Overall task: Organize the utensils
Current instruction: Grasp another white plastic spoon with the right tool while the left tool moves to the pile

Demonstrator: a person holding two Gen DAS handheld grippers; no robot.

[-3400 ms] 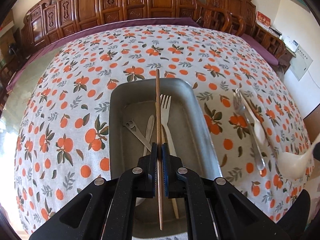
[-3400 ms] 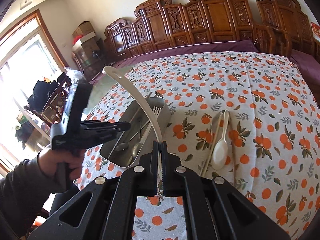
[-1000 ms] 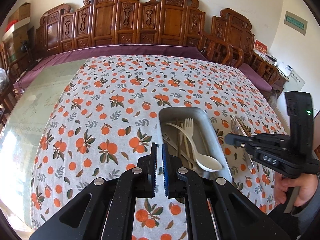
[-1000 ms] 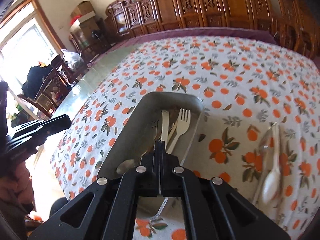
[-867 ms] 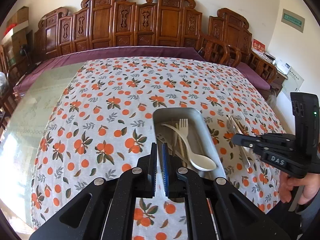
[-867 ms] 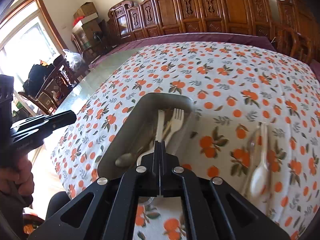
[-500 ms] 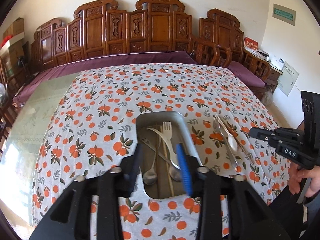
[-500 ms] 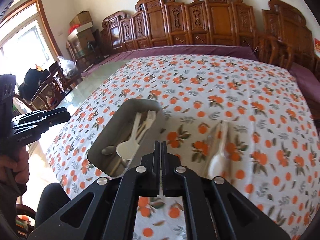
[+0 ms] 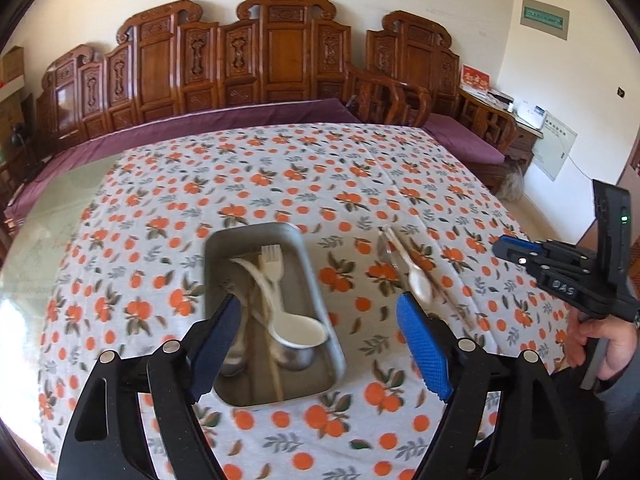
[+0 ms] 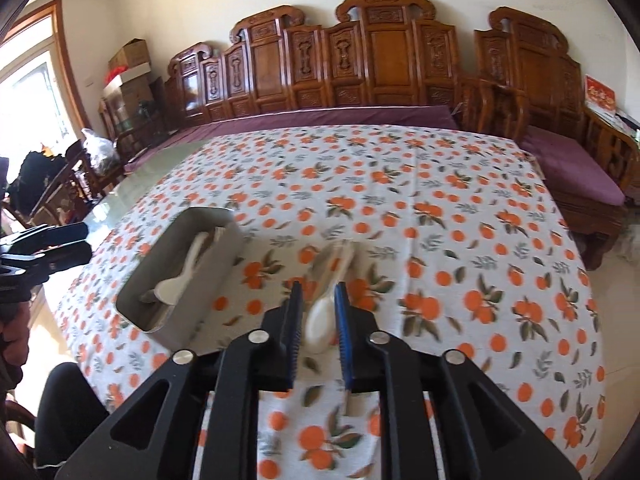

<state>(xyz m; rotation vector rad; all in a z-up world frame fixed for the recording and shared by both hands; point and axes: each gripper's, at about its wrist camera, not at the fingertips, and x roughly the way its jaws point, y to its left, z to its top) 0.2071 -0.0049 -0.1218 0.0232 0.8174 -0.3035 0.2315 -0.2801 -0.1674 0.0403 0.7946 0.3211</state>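
Note:
A grey metal tray (image 9: 316, 292) lies on the orange-print tablecloth and holds a white ladle (image 9: 296, 330), a white fork (image 9: 273, 266), metal spoons and a chopstick. My left gripper (image 9: 320, 316) is wide open and empty above the tray's near end. To the tray's right lie a white spoon (image 9: 418, 280), a metal utensil and chopsticks. My right gripper (image 10: 318, 292) is open and empty, just above that white spoon (image 10: 322, 320). The tray also shows in the right wrist view (image 10: 208, 280).
Carved wooden benches (image 9: 280, 64) with purple cushions line the far side of the table. The tablecloth (image 10: 440, 208) stretches far and right of the utensils. Each gripper shows in the other's view, the right one (image 9: 560, 276) and the left one (image 10: 44, 248).
The chopstick and the white ladle went into the tray. Both grippers pulled back and up. The left jaws opened wide, and the right jaws opened over the loose white spoon.

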